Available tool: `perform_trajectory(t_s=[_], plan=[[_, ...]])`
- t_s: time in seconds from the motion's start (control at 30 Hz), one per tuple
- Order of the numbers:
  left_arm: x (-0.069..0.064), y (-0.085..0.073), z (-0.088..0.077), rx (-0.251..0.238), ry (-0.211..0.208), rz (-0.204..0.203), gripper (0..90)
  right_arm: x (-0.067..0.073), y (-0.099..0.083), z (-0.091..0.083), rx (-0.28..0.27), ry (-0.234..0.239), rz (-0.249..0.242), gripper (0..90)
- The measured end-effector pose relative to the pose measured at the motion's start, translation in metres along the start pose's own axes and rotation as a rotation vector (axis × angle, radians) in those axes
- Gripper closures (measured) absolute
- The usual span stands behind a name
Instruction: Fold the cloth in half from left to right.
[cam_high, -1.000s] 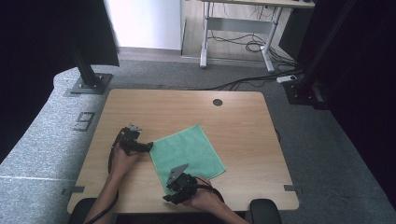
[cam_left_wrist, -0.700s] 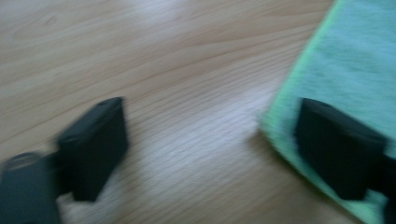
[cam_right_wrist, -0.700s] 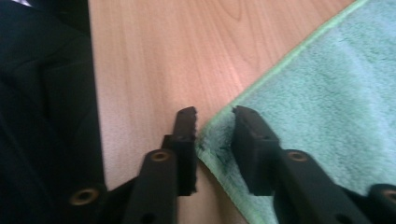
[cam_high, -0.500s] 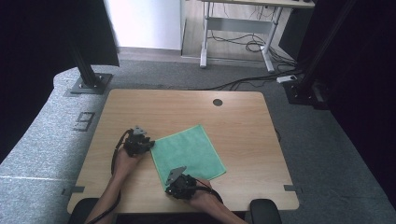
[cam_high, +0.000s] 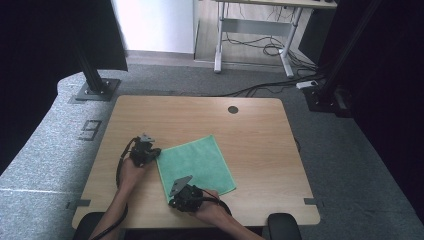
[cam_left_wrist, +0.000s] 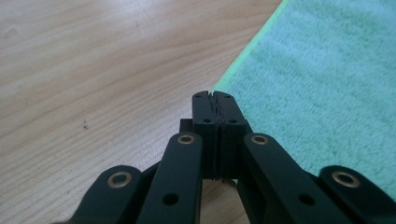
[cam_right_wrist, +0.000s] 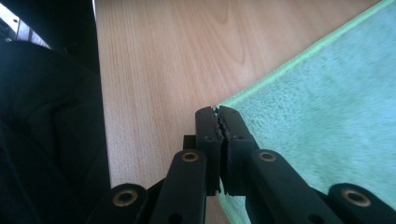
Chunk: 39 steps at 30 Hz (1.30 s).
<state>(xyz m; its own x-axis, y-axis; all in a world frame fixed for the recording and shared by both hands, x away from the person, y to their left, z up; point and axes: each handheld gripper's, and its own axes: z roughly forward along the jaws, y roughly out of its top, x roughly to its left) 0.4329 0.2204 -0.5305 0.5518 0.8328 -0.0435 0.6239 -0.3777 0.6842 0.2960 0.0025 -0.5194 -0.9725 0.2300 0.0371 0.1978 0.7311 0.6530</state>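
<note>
A green cloth (cam_high: 197, 165) lies flat on the wooden table (cam_high: 250, 135). My left gripper (cam_high: 150, 150) is at the cloth's left corner. In the left gripper view its jaws are pressed together, and my left gripper (cam_left_wrist: 213, 95) has that corner of the cloth (cam_left_wrist: 327, 84) at its tips. My right gripper (cam_high: 179, 192) is at the cloth's near-left corner. In the right gripper view my right gripper (cam_right_wrist: 218, 111) is likewise shut at the corner of the cloth (cam_right_wrist: 327, 116), whose edge runs under the jaws.
A round cable hole (cam_high: 233, 109) sits near the table's far edge. The table's near edge (cam_right_wrist: 100, 116) runs just left of the right gripper, with dark space beyond it. Bare wood (cam_high: 270, 160) lies right of the cloth.
The left gripper has edged right to the cloth's left corner. The right gripper has shifted slightly left to the near-left corner. The cloth has stayed flat.
</note>
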Motion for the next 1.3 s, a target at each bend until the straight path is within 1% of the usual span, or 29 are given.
perform_trajectory(t_s=[0.13,0.27,0.37,0.5,0.6,0.67,0.87,1.1,1.3], plan=[[-0.003,0.006,-0.004,-0.029,-0.002,0.0,88.4,-0.005,-0.001,-0.016,-0.04,-0.015,0.014,86.6],[-0.006,0.015,-0.005,-0.06,-0.005,0.008,88.4,-0.012,-0.006,-0.03,-0.057,-0.041,0.032,86.6],[-0.008,0.022,-0.004,-0.071,-0.004,0.014,88.5,-0.016,-0.01,-0.037,-0.065,-0.058,0.046,86.6],[-0.012,0.033,0.001,-0.077,-0.015,0.026,88.4,-0.021,-0.017,-0.045,-0.075,-0.079,0.067,86.6],[-0.017,0.042,0.003,-0.086,-0.024,0.031,88.4,-0.025,-0.024,-0.051,-0.079,-0.095,0.085,86.6],[-0.021,0.048,0.005,-0.091,-0.027,0.044,88.4,-0.027,-0.028,-0.055,-0.081,-0.104,0.092,86.6],[-0.033,0.066,0.016,-0.095,-0.046,0.063,88.2,-0.035,-0.041,-0.068,-0.094,-0.137,0.131,86.6],[-0.047,0.082,0.03,-0.085,-0.053,0.095,88.2,-0.045,-0.056,-0.081,-0.105,-0.168,0.174,86.6],[-0.059,0.095,0.042,-0.082,-0.06,0.116,88.1,-0.051,-0.067,-0.093,-0.111,-0.191,0.195,86.5]])
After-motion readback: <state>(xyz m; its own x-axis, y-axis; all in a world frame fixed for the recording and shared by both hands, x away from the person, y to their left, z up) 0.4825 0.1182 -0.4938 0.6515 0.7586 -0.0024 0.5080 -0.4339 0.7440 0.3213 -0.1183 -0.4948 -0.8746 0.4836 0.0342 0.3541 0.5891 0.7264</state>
